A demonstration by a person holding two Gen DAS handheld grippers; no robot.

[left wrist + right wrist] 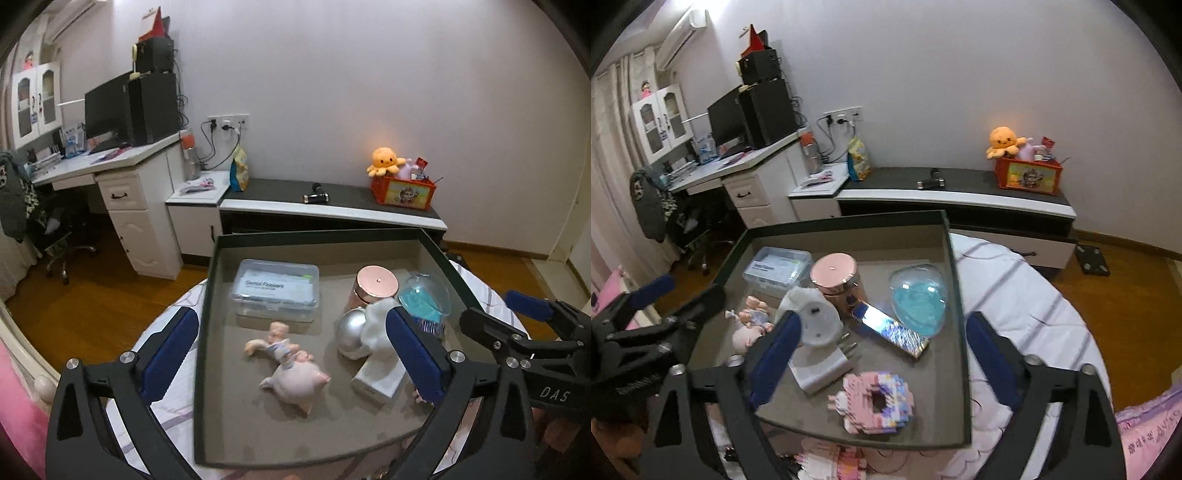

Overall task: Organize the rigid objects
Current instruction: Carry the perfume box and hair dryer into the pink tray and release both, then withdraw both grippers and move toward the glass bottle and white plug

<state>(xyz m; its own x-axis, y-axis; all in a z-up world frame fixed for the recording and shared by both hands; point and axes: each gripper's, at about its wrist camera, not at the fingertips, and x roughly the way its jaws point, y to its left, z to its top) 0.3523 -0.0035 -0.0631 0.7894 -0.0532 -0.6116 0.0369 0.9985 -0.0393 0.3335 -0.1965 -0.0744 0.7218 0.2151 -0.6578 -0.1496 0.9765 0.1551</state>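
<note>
A dark green tray rests on a white bedspread. It holds a clear flosser box, a rose-gold jar, a blue egg-shaped case, a white plug-in night light, a shiny flat case, a pig figurine and a pink block figure. My left gripper is open over the tray's left half, the pig figurine lying loose below its fingers. My right gripper is open over the right half, pressing on nothing.
A low dark-topped cabinet with an orange toy box stands against the far wall. A white desk with a monitor and an office chair are at the left. Wooden floor surrounds the bed.
</note>
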